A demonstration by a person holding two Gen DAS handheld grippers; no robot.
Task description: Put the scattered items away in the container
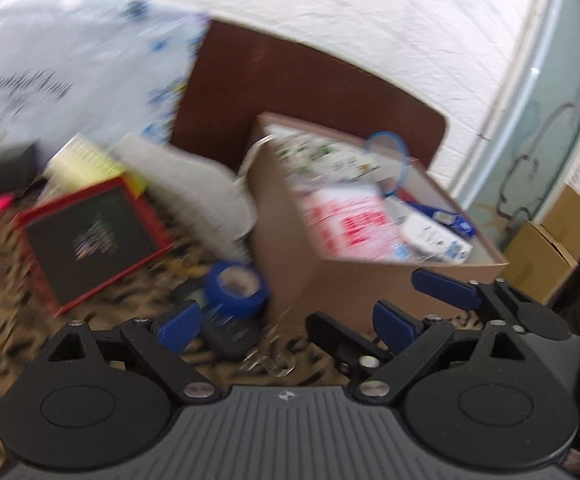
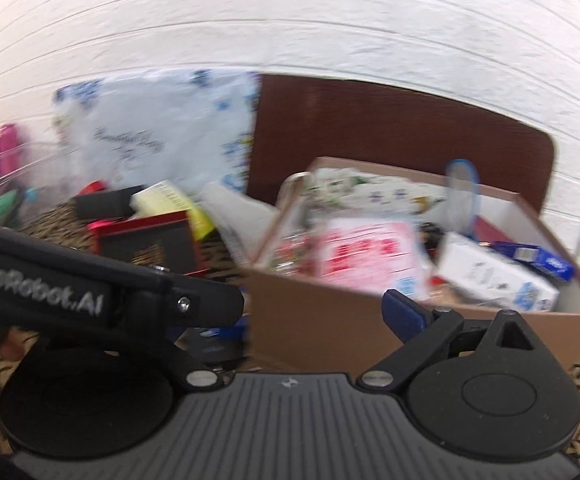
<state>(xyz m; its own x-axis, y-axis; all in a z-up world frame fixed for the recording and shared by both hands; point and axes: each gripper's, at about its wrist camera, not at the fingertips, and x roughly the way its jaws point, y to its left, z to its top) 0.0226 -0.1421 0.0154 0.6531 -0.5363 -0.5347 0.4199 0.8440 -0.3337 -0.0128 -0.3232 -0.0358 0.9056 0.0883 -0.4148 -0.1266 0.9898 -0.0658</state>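
Left gripper (image 1: pixel 286 326) fingers spread, empty, low over blue tape roll (image 1: pixel 236 289) lying on patterned surface just beside cardboard box (image 1: pixel 290 240) near corner. Right gripper (image 2: pixel 318 312) also spread, empty. Risk: views blurred, grippers crowd together, so closing fingers may knock roll against box wall, or collide.

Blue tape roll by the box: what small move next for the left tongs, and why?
Probably ease the left tongs forward and down around the blue tape roll. They look open and empty; the roll lies just ahead on the patterned surface, outside the cardboard box.
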